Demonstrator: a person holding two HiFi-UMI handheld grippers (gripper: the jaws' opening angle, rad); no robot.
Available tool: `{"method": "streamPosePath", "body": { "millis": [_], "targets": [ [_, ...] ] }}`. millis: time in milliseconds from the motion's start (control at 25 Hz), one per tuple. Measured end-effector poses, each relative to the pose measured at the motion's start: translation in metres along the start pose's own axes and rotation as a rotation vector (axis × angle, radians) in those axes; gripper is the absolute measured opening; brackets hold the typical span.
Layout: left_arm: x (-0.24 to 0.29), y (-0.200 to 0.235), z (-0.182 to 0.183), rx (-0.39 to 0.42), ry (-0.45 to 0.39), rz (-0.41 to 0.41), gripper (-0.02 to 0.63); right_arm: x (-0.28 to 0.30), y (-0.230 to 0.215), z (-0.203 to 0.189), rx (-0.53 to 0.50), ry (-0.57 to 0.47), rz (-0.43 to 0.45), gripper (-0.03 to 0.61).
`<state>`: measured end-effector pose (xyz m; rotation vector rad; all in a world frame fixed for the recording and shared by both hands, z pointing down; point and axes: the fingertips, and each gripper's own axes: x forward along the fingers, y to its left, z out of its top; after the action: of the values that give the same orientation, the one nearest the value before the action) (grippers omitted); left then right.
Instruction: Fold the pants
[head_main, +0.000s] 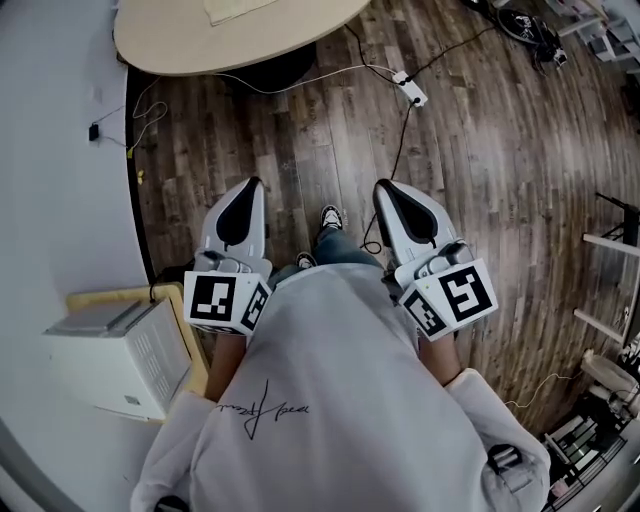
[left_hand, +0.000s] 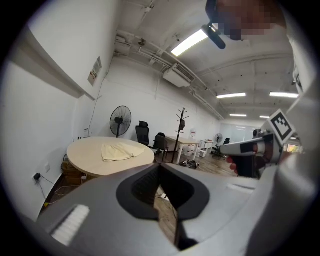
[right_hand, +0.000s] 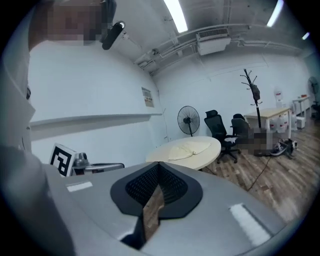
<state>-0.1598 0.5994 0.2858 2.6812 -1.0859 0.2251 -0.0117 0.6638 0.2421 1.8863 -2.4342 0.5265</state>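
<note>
Head view: we hold L gripper (head_main: 256, 184) & R gripper (head_main: 382, 186) over wood floor (head_main: 480, 150), pants (head_main: 232, 8) on round table (head_main: 180, 45) ahead; L gripper view: jaws closed, empty; R gripper view: same.

Open-plan office: swivel chairs (right_hand: 220, 126), pedestal fan (right_hand: 188, 120), coat stand (right_hand: 255, 92), round bench (right_hand: 200, 155), ceiling strip lights (left_hand: 190, 42), wood-plank floor (head_main: 480, 150).

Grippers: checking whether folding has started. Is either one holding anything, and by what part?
Nothing is held. Left gripper and right gripper jaws are shut on nothing; the cream pants lie on the round table, away from both.
</note>
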Motion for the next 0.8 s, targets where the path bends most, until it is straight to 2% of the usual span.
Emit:
{"method": "streamPosePath", "body": {
  "millis": [120,240,480,640,800],
  "targets": [
    [0.026,-0.004,0.014,-0.039,-0.019,-0.022,0.003,0.012,-0.024,0.009,0.057,0.001,0.039,-0.003],
    [0.048,-0.007,0.032,-0.077,-0.063,-0.053,0.005,0.027,-0.044,0.014,0.033,0.035,0.069,-0.003],
    [0.083,0.001,0.030,0.030,-0.012,0.029,0.006,0.047,-0.070,0.012,0.017,0.066,0.096,-0.002],
    [0.093,0.004,0.036,0.044,-0.027,0.055,0.006,0.061,-0.084,0.001,-0.068,0.142,0.066,-0.003],
    [0.100,0.007,0.034,0.040,-0.019,0.073,0.006,0.068,-0.093,-0.006,-0.062,0.175,0.053,-0.003]
  ]
}}
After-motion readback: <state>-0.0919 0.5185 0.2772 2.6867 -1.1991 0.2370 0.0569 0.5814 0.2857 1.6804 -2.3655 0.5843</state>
